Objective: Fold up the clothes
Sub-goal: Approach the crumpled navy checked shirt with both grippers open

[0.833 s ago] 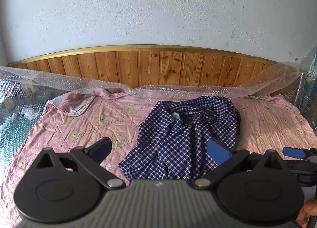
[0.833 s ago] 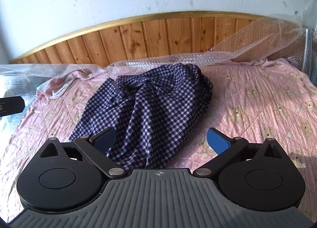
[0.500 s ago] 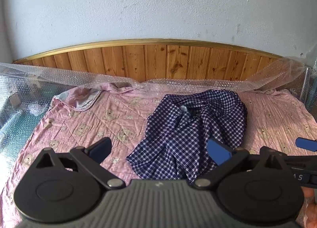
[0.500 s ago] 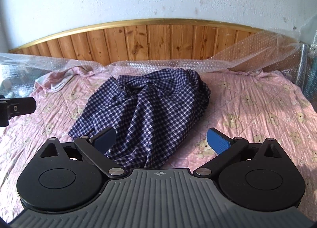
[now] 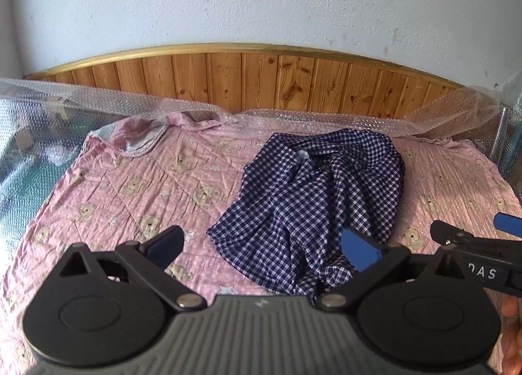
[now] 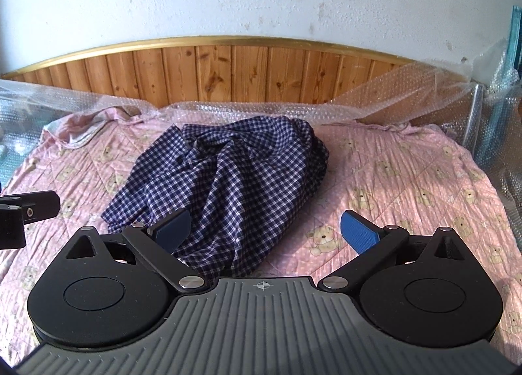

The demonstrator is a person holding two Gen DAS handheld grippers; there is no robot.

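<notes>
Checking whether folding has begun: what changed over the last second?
Only the viewpoints shifted: both tools, left tool and right tool, drew back and tilted up a little, so the checked shirt sits farther off. Nothing was gripped or released. Shirt still crumpled on the pink bedspread; both tools open.

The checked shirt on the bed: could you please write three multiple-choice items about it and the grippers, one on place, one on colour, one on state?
1. Where does the checked shirt lie?
A. on the pink quilt
B. on the floor
C. hung on the headboard

2. What colour are its checks?
A. red and yellow
B. dark blue and white
C. green and black

3. How do the left gripper and right gripper stand?
A. both shut on cloth
B. one open, one shut
C. both open, holding nothing

Key: 1 A, it sits crumpled on the pink quilt; 2 B, a navy and white grid shows; 3 C, the fingers are spread with nothing between them.
</notes>
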